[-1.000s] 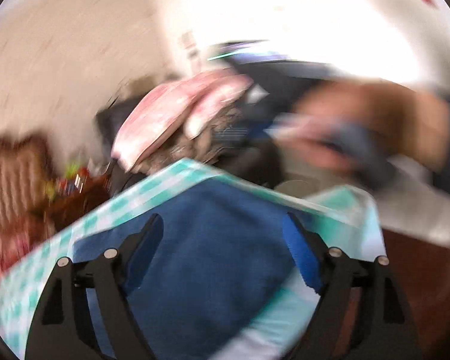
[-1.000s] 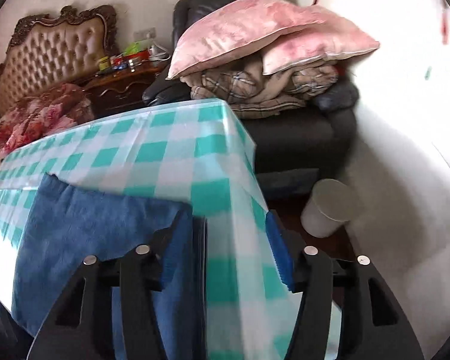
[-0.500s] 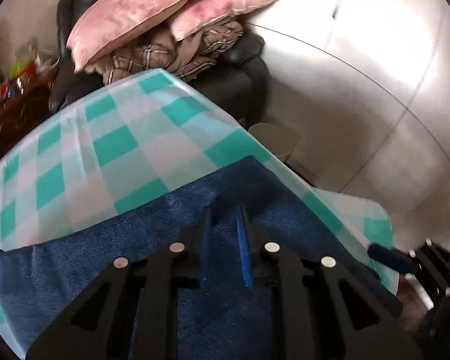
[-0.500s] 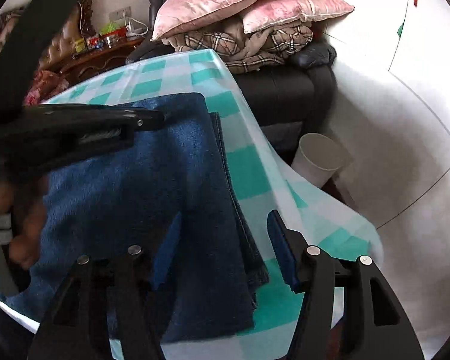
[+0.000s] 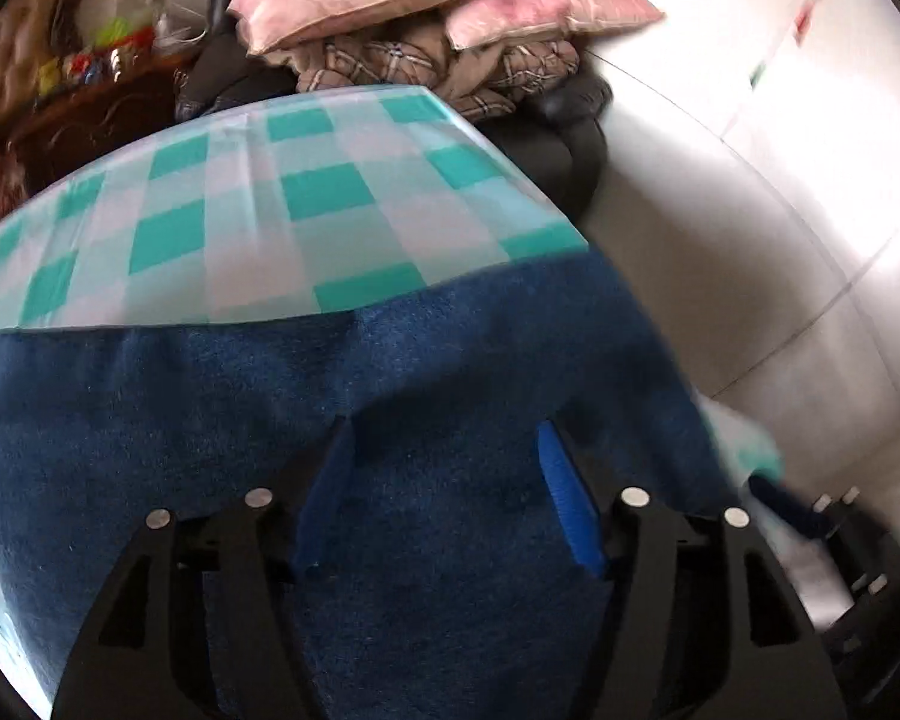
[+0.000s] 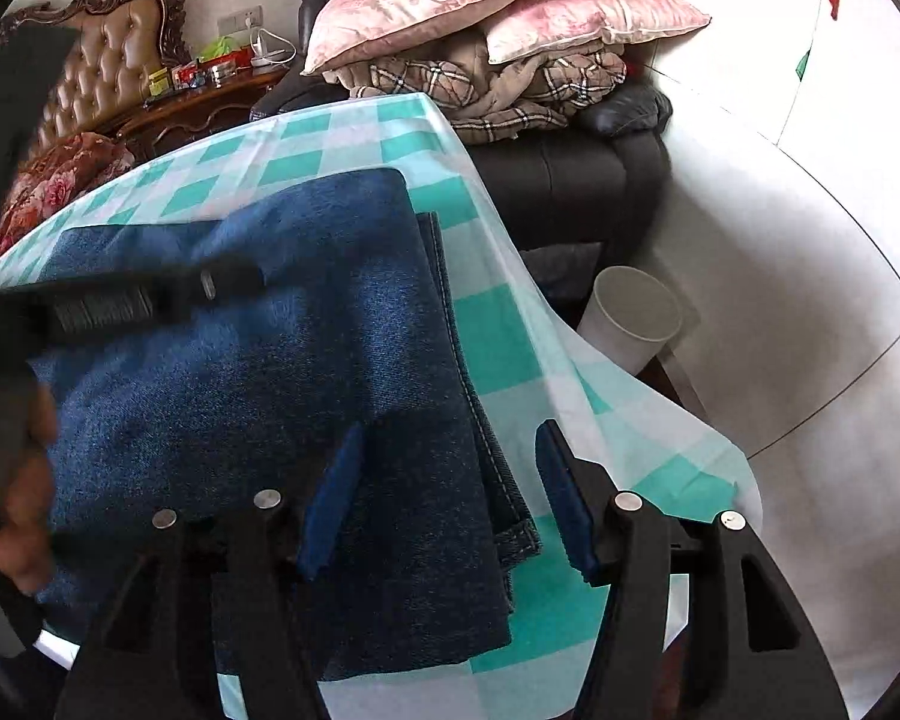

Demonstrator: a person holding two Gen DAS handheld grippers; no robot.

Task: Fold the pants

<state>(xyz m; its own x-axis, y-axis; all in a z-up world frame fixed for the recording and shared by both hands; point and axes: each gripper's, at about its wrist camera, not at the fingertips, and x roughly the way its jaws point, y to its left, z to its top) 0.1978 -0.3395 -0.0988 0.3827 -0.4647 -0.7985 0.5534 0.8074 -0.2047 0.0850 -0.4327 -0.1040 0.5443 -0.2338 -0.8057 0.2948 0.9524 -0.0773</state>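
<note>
Jaws just reopened above pants (image 5: 210, 420), right jaws astride pants' edge, both unclamped

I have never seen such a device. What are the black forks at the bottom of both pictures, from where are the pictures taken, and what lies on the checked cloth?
They are hand-held grippers, one in each of a person's hands, each carrying a camera looking along its fingers. One picture comes from the left gripper, the other from the right gripper. On the checked tablecloth lie folded blue pants. Both grippers are open above them, holding nothing; the left one's jaws have just been opening.
</note>
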